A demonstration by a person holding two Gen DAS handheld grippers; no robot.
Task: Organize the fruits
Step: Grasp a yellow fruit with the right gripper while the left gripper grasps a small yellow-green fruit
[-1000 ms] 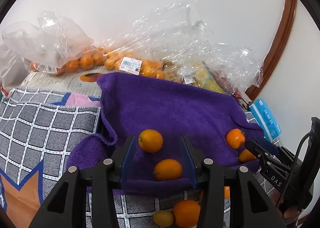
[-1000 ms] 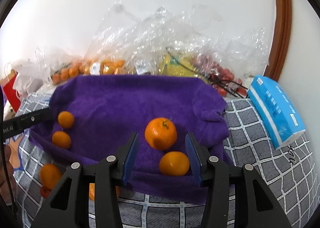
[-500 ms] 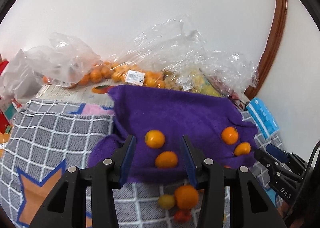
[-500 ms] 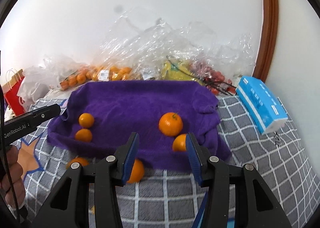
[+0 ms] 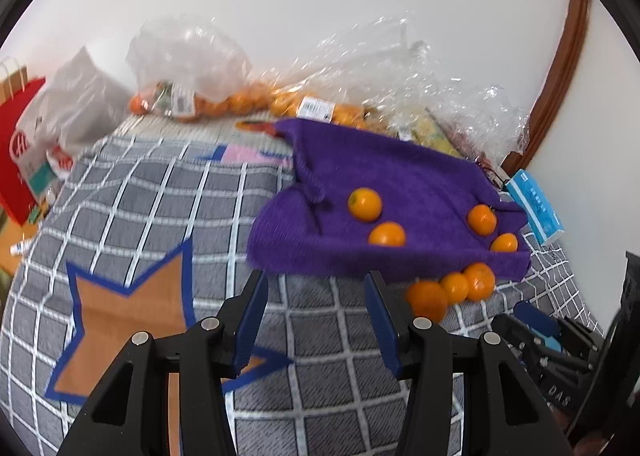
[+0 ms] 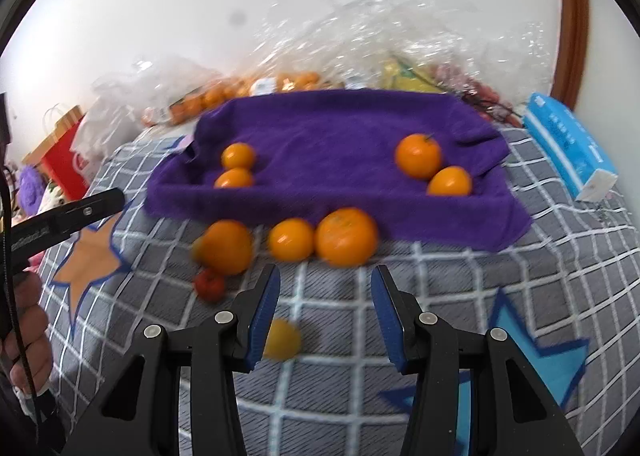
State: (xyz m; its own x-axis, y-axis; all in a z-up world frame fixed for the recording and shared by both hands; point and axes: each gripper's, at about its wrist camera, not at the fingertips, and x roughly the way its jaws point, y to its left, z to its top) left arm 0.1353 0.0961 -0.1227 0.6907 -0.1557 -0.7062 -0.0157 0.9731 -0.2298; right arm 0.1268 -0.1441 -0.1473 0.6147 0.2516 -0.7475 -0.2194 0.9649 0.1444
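A purple towel (image 6: 340,136) lies on a grey checked blanket (image 6: 520,256). On it rest two pairs of oranges, a left pair (image 6: 238,155) and a right pair (image 6: 418,155). Three loose oranges (image 6: 291,238) sit in a row on the blanket at the towel's near edge, with a small red fruit (image 6: 209,284) and a small yellow fruit (image 6: 282,338) closer in. My right gripper (image 6: 326,280) hovers just short of the row, open and empty. My left gripper (image 5: 314,288) is over bare blanket, left of the loose oranges (image 5: 454,287) and short of the towel (image 5: 400,192). Its jaws are opening with nothing between them.
Clear plastic bags of oranges (image 5: 240,104) and other fruit line the wall behind the towel. A blue tissue pack (image 6: 568,140) lies at the right. A red paper bag (image 5: 20,152) stands at the far left. A person's hand (image 6: 24,328) shows at the left edge.
Both grippers have drawn back from the towel toward the near side. The loose oranges and small fruits in front of it have come into view. The left jaws stand slightly wider.
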